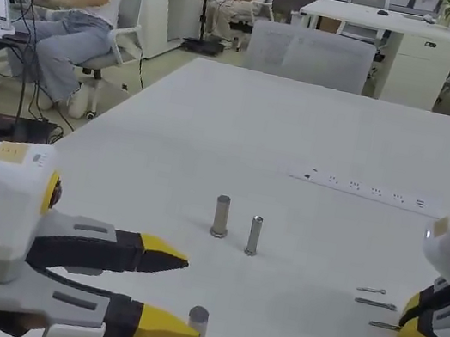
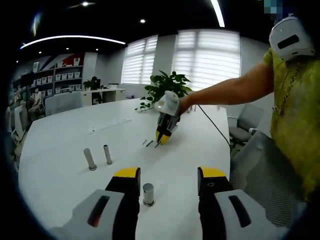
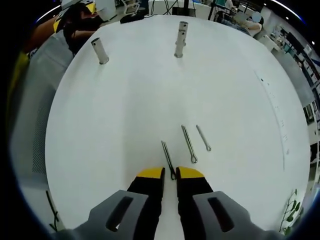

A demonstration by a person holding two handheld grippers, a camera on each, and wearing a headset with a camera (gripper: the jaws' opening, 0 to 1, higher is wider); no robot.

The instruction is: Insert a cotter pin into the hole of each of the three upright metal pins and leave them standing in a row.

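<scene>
Three upright metal pins stand on the white table (image 1: 318, 133): two side by side (image 1: 221, 216) (image 1: 254, 235) and one nearer (image 1: 196, 334). My left gripper (image 1: 188, 295) is open, and the near pin (image 2: 148, 194) stands between its jaws, close to the left jaw and not touching it. Three cotter pins lie flat at the right (image 1: 371, 290) (image 1: 376, 303) (image 1: 385, 325). My right gripper (image 3: 171, 174) is low on the table, jaws closed on the looped end of the nearest cotter pin (image 3: 167, 156); the other two (image 3: 189, 144) (image 3: 203, 138) lie loose beside it.
A white power strip (image 1: 365, 191) lies across the far side of the table. Grey chairs (image 1: 310, 57) stand behind the table's far edge, and people sit at desks beyond. Open tabletop lies between the metal pins and the cotter pins.
</scene>
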